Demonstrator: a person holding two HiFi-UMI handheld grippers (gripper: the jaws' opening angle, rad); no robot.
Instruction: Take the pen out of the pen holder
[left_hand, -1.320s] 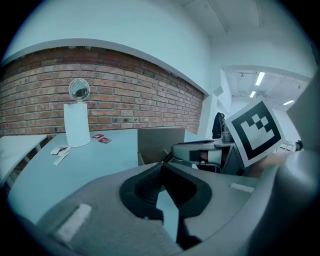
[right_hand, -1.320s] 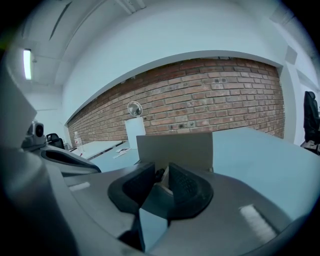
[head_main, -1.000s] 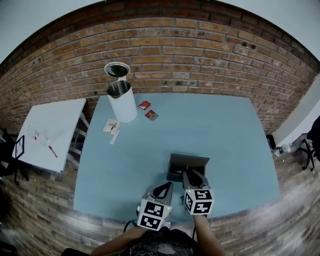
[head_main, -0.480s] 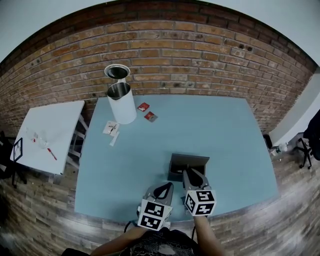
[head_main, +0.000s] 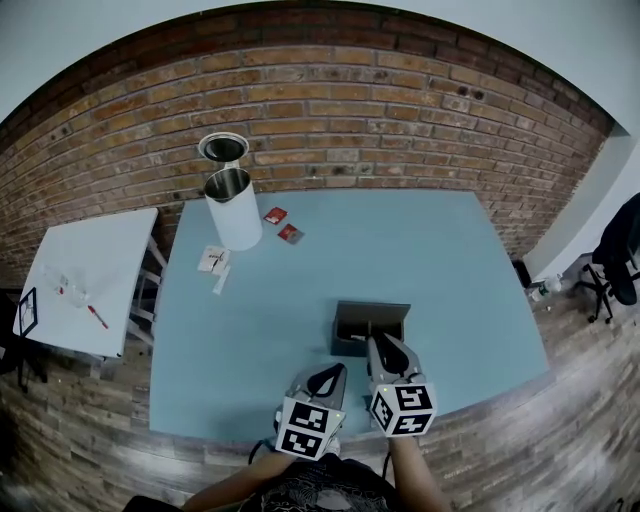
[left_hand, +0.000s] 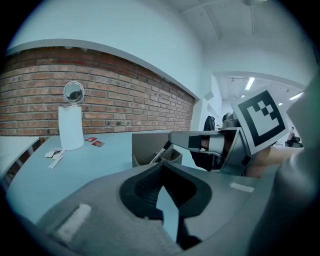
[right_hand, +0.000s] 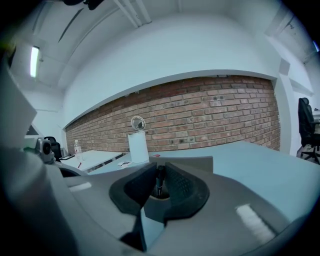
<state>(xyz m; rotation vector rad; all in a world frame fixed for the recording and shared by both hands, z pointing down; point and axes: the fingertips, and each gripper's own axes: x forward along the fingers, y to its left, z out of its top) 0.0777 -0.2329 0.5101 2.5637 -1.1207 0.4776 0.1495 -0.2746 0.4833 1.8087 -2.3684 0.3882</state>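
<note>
Right gripper: jaws closed onto the pen. The dark barrel stands upright in the narrow gap between the two ribbed pads, with a pad against each side.

Pen location: its lower end is inside the grey pen holder, whose rear wall rises just beyond the right gripper's jaw tips. In the left gripper view the pen leans out of the holder's open top, directly under the right gripper's jaw tip.

Pen holder: on the blue table, near its front edge, directly ahead of the right gripper.

Left gripper: jaws pressed together with nothing between them. In the head view it sits just left of the right gripper and nearer the person, short of the holder and not touching it.

Other items: a white cylindrical container with a raised round lid at the table's far left corner; two red packets beside it; white paper packets in front of it. All are well apart from the holder.
</note>
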